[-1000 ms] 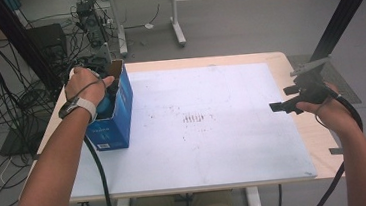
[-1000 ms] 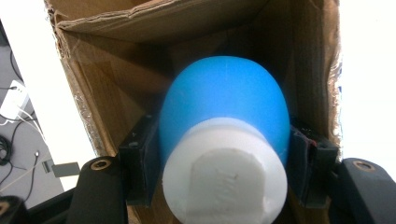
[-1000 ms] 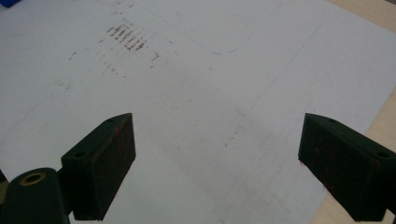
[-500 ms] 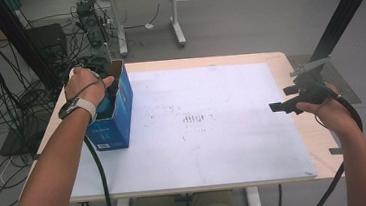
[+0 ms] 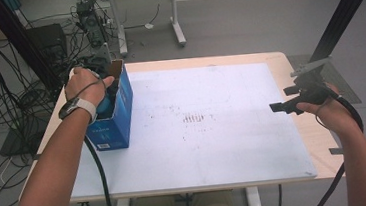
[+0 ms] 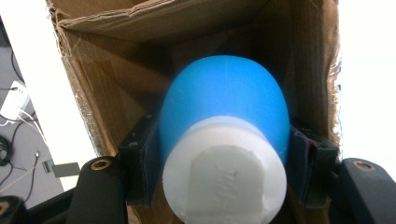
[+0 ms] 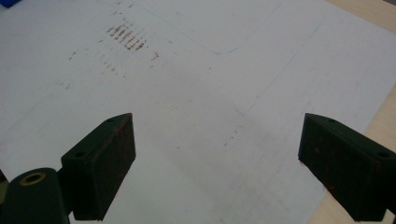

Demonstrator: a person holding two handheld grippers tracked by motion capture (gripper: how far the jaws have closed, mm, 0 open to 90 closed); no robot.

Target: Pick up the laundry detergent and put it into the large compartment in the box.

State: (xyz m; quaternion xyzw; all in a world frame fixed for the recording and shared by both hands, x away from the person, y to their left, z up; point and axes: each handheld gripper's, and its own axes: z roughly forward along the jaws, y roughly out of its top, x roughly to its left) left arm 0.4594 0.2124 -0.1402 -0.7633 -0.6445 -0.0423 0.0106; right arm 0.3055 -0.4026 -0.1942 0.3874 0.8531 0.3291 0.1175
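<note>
The left gripper (image 6: 223, 154) reaches down into the open top of the box (image 5: 114, 116), its jaws clenched on a blue bottle (image 6: 224, 105) with a white cap (image 6: 224, 175). In the left gripper view each black jaw presses flat against one side of the bottle's blue body, just behind the cap, so the jaws stand only as far apart as the bottle is wide. The bottle sits inside the box, its rounded blue end pointing deeper into the brown cardboard interior, and the cap faces the camera. Whether the bottle rests on the bottom of the box or hangs clear of it, I cannot tell. In the high view the left hand (image 5: 85, 86) covers the gripper at the box's top, and a bit of blue shows under the wrist there. The box is blue outside and stands on the left part of the tabletop (image 5: 215, 145), at the left edge of the white sheet (image 5: 210, 146) that covers most of it. The right gripper (image 5: 291, 98) is well apart from the box, at the far right of the sheet. Its jaws are released and spread wide, with nothing between them, and the right gripper view shows them above the bare sheet near its right edge, touching nothing.
</note>
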